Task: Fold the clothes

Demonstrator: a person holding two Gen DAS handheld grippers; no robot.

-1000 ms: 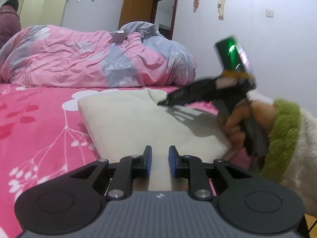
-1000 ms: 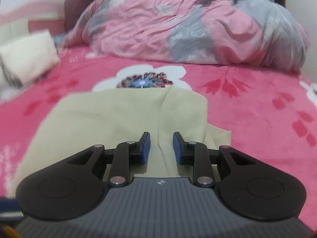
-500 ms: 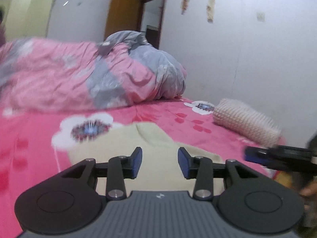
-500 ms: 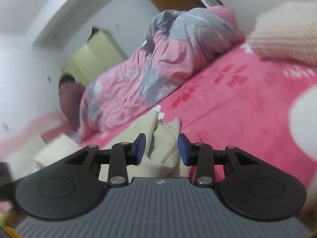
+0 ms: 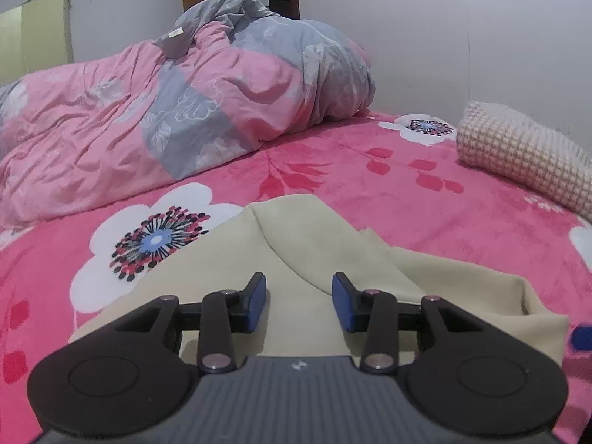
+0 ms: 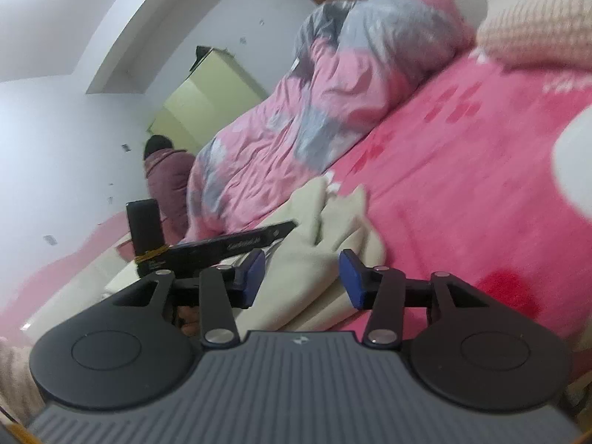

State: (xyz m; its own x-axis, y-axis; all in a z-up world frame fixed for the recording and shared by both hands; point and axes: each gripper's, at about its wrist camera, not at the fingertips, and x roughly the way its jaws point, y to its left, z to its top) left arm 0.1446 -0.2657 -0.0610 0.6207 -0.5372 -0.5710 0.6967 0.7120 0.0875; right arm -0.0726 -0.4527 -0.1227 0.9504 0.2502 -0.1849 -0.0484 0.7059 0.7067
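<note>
1. In the left wrist view, the left gripper [image 5: 299,301] filled the bottom of the frame with its jaws standing apart. Its blue pads [image 5: 256,301] pressed on nothing, and only cloth lying on the bed showed through the gap.
2. Its jaws had just been opening, and no fabric was pinched between them.
3. The cream garment [image 5: 303,244] lay flat on the pink bedspread [image 5: 425,214] at lower centre, partly folded, with one layer's edge running diagonally from upper left to lower right across it.
4. A blue tip [image 5: 581,337], seemingly of the other tool, showed at the right edge, just beside the garment's corner.
5. Farther back, a knitted cream item [image 5: 525,159] rested at right, and a rumpled pink and grey duvet [image 5: 185,111] filled the upper left.
6. In the right wrist view, which was rolled to one side, the right gripper [image 6: 302,279] also stood parted, with its jaws just having opened further and gripping nothing.
7. The garment [image 6: 325,236] lay bunched directly beyond its pads [image 6: 351,281]; whether they touched it could not be told.
8. The left gripper's black finger [image 6: 244,242] reached in from the left of the frame toward the garment.
9. At far left, a person in a mauve top [image 6: 166,177] sat by the duvet.
</note>
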